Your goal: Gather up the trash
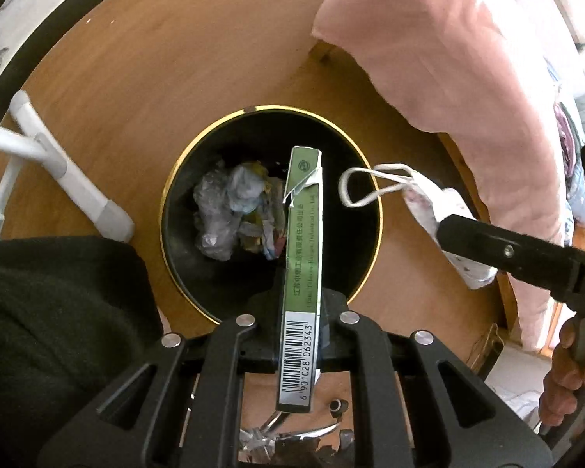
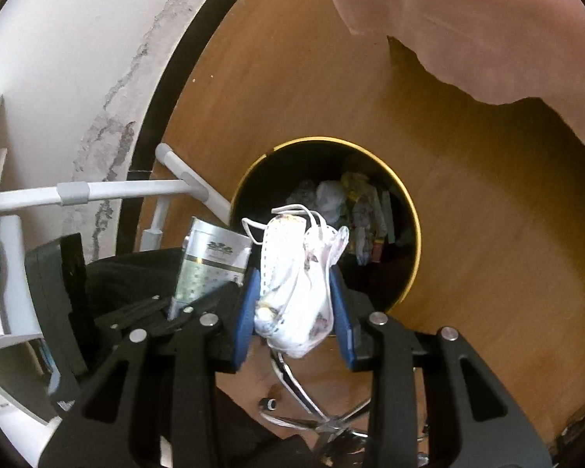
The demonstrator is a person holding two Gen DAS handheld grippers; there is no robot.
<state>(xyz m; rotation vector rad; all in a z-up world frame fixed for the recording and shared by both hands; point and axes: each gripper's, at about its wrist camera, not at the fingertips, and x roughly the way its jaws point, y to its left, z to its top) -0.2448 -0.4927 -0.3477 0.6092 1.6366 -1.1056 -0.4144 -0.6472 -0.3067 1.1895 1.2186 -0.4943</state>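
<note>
A black round bin with a gold rim stands on the wooden floor, with crumpled wrappers at its bottom. My left gripper is shut on a thin green cigarette box, edge-on, held over the bin's mouth. My right gripper with blue pads is shut on a crumpled white face mask, its ear loops hanging loose above the bin. In the left wrist view the mask and the right gripper's black finger hang at the bin's right rim. The box shows at the left in the right wrist view.
A pink cloth hangs down at the upper right. White tube legs of a rack stand left of the bin, by a black skirting board and a white wall. A chrome chair base sits below the grippers. Dark fabric lies at the left.
</note>
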